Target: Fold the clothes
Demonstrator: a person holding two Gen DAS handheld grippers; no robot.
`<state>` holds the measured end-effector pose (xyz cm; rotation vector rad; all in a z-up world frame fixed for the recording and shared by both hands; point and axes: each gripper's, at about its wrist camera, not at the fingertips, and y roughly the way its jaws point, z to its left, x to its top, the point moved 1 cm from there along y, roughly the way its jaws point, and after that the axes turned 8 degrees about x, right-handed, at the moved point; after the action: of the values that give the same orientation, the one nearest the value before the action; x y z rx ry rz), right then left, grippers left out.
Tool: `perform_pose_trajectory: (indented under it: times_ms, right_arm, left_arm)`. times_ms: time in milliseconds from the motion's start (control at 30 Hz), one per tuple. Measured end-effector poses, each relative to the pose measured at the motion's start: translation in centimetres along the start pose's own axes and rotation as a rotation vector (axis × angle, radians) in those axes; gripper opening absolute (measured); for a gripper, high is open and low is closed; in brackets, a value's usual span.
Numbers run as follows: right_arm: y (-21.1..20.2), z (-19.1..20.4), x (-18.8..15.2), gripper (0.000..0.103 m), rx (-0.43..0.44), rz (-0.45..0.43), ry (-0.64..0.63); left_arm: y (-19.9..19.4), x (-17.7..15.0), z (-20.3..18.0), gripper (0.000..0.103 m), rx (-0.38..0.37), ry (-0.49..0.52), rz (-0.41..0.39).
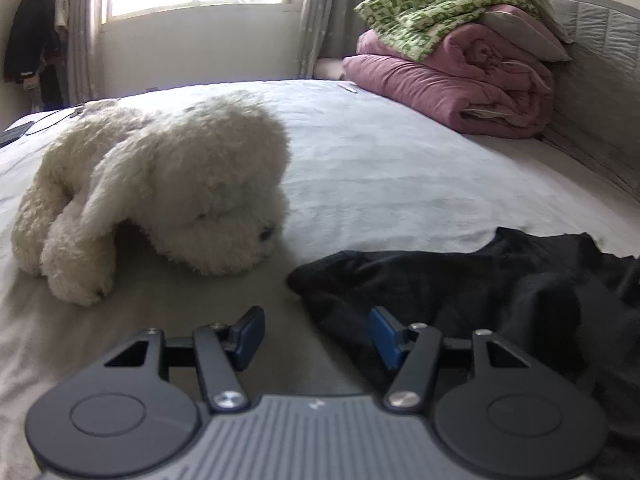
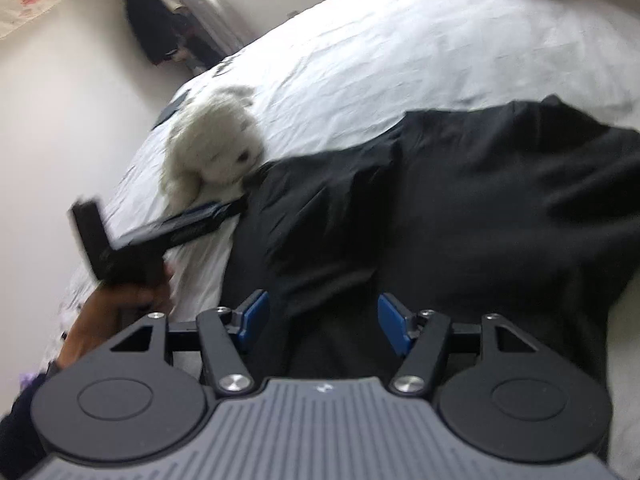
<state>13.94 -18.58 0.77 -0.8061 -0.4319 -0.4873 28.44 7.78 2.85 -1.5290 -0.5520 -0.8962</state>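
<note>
A black garment [image 2: 460,208] lies crumpled and partly spread on the white bed sheet [image 2: 400,52]. In the left wrist view its near end [image 1: 460,284] reaches toward my left gripper [image 1: 316,334], which is open just left of the cloth, its right pad over the edge. My right gripper [image 2: 320,322] is open above the garment's near part, nothing between its blue pads. In the right wrist view the left gripper [image 2: 208,214] is held by a hand [image 2: 120,304], its tip at the garment's left edge.
A white plush dog [image 1: 160,192] lies on the bed left of the garment, also in the right wrist view [image 2: 216,148]. Folded pink and green quilts [image 1: 460,60] are stacked at the padded headboard [image 1: 600,92]. A window and hanging clothes [image 1: 32,28] are behind.
</note>
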Motion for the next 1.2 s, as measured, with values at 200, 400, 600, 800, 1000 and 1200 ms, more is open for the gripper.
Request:
perform_pose_trajectory:
  times_ms: [200,400,600,800,1000,1200]
  right_arm:
    - [1.1,-1.0,-0.2,0.047,-0.001,-0.03,0.059]
    - [5.1,-2.7,1.6,0.011,-0.017,0.011,0.135]
    - [5.0,-2.1,1.6,0.001,-0.054,-0.026,0.123]
    - [6.0,-2.7,1.3,0.003,-0.075,0.007,0.127]
    - [1.1,-0.7,-0.9,0.061,0.012,0.025,0.172]
    - [-6.9,3.7,-6.5,0.061,0.045,0.027,0.11]
  left_arm:
    - [2.2,0.3,-0.3,0.059,0.008,-0.049,0.012]
    - [2.7,-0.1,0.0,0.016,0.042,-0.064,-0.011]
    - [2.5,0.4,0.4,0.003,0.089,-0.002,-0.021]
    - [2.4,0.3,0.4,0.006,0.1,-0.024,-0.019]
    - [-3.2,-0.6,1.3,0.031,0.099,-0.054,-0.003]
    - [-13.3,-4.3,1.3,0.031,0.051,-0.049,0.02]
